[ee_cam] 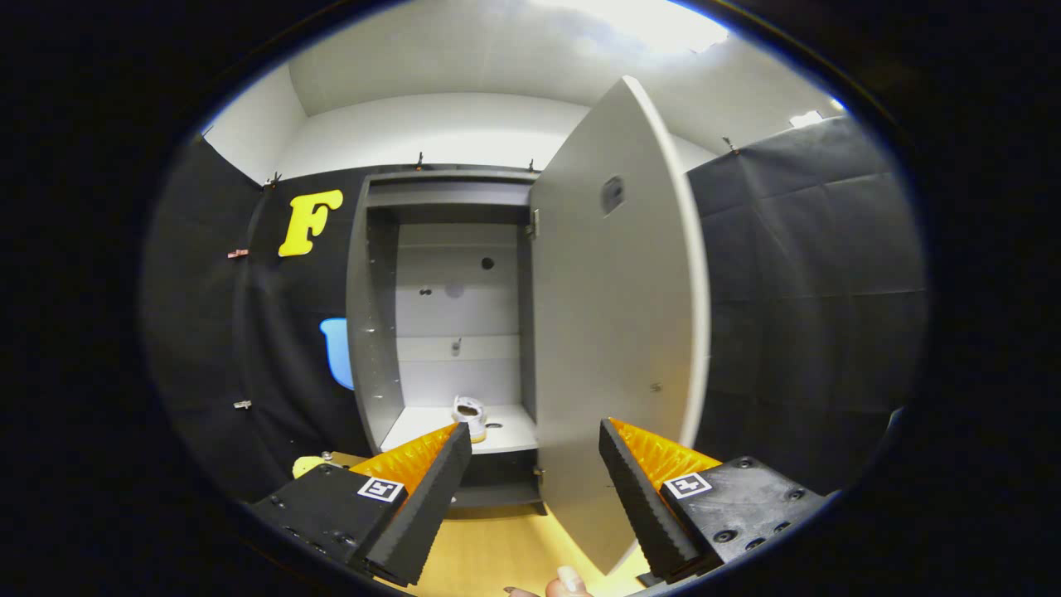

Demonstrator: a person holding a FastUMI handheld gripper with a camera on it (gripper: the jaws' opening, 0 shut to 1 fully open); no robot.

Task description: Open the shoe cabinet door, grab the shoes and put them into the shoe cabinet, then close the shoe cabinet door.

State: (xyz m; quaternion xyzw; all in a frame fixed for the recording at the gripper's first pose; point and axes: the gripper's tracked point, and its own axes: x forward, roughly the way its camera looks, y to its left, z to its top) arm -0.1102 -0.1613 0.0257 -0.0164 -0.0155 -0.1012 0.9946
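Against the black booth wall, the grey shoe cabinet [452, 315] stands door [617, 332] open (one pale shoe [470, 414] inside), gripper [535, 444] released.

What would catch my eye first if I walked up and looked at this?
Probably the big grey door, swung wide open and reaching forward between the open gripper fingers. Next, the grey cabinet beyond it, where a white shoe sits on the lower shelf, just past the left finger's tip. The fingers themselves hold nothing.
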